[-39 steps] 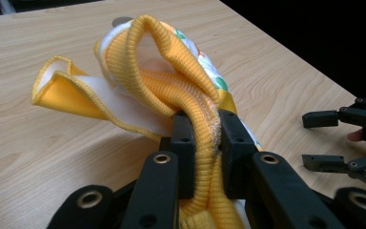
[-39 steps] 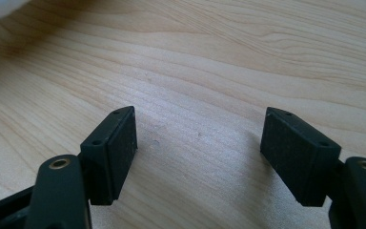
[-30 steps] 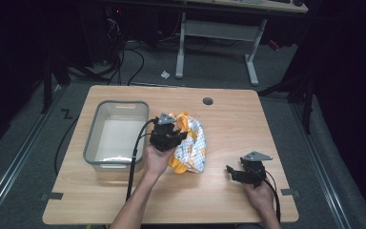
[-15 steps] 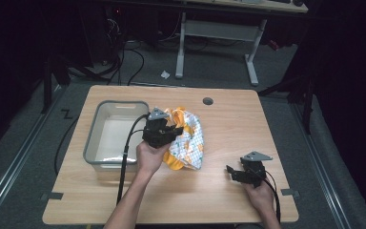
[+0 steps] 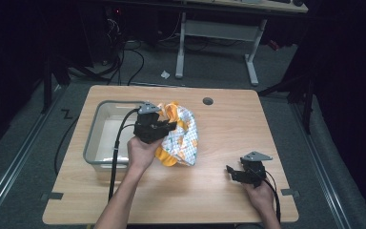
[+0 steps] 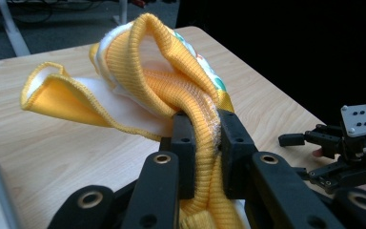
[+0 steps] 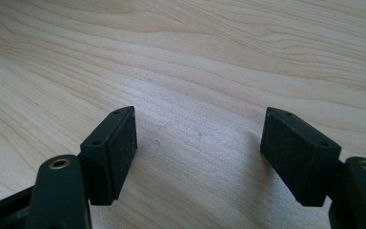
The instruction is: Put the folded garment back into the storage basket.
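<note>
Left claw (image 5: 167, 127) lifted garment (image 5: 181, 138); garment's long axis hangs bin-edge-to-table.

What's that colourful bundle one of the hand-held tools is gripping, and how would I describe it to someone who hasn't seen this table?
On the wooden table, just right of the clear plastic bin, lies a crumpled cloth garment. It is white with orange and green dots, has ribbed orange-yellow edging, and the left gripper has its jaws pinched on that edging. Nothing else on the table is soft or brightly coloured.
</note>
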A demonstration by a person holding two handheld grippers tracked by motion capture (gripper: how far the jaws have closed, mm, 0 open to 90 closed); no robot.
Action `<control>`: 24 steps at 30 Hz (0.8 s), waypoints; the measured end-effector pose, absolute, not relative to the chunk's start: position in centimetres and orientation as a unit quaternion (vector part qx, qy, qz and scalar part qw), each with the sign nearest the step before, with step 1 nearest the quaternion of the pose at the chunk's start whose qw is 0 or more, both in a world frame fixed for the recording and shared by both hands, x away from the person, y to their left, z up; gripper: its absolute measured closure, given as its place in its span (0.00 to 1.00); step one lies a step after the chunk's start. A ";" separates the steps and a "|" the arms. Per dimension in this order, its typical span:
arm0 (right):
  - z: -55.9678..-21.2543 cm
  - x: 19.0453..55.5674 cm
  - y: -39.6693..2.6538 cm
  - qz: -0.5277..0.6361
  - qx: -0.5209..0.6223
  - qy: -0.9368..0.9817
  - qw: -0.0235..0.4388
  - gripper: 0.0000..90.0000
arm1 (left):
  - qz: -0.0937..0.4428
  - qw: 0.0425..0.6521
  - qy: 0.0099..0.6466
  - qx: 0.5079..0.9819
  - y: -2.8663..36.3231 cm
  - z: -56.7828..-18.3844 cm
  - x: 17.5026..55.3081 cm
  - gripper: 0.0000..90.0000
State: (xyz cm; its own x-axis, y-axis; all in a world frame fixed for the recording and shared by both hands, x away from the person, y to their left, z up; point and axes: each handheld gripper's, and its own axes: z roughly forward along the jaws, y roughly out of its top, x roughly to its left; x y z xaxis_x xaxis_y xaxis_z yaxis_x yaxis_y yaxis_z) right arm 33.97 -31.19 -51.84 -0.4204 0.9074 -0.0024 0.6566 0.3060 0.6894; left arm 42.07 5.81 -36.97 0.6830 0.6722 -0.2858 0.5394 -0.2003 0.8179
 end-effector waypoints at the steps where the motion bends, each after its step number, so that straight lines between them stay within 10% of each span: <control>1: -51.8 34.0 -31.2 0.312 0.499 0.783 0.201 0.32 | 0.070 0.495 0.394 0.771 6.3 -36.7 42.1 0.88; 24: -51.8 34.0 -31.2 0.312 0.500 0.783 0.201 0.32 | 0.095 0.506 0.418 0.748 11.0 -35.4 42.4 0.88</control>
